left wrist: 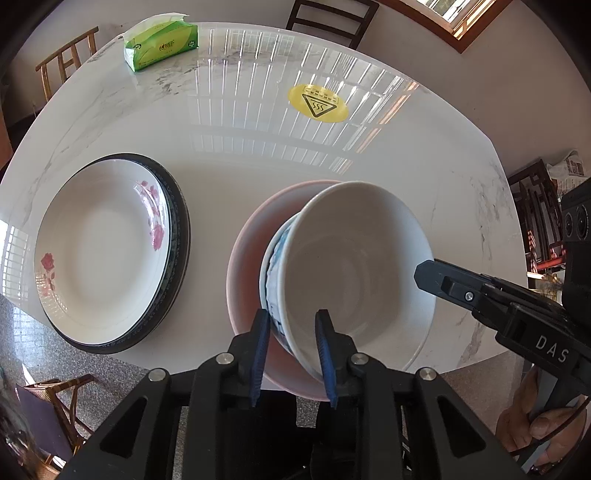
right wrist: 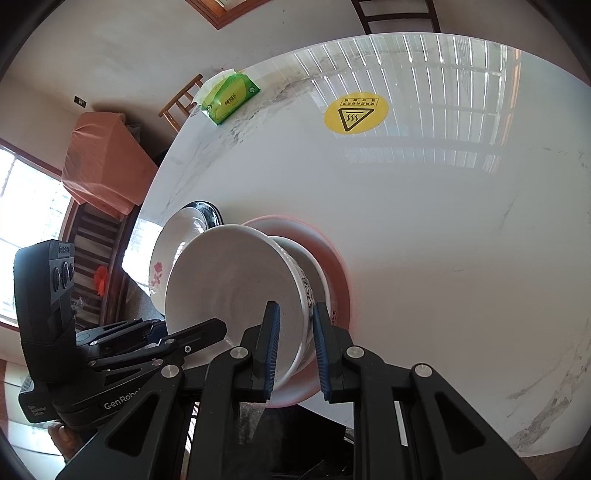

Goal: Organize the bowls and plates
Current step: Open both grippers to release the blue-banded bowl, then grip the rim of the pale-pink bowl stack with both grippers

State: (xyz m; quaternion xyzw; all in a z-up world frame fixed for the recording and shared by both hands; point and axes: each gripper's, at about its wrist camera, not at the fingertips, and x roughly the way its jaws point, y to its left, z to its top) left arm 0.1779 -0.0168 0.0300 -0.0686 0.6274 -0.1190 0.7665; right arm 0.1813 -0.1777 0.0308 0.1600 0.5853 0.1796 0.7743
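White bowl (left wrist: 354,266) sits in the patterned bowl (left wrist: 275,266) on the pink plate (left wrist: 247,240) at the table's (left wrist: 258,155) near edge. Left gripper (left wrist: 291,332) and right gripper (right wrist: 295,332) each straddle its near rim, pads apparently pinching; plate stack (left wrist: 103,251) lies leftward.

White marble-look table (left wrist: 388,155) w/ glossy top reflected window bars. Green tissue pack (left wrist: 162,42) sat near its far left edge, yellow hot-surface sticker (left wrist: 317,103) toward far centre. Dark wooden chair (left wrist: 328,18) stood behind far edge, bamboo chair (left wrist: 66,59) at left. Orange-covered furniture (right wrist: 107,166) stood by plain wall near bright window (right wrist: 22,206).
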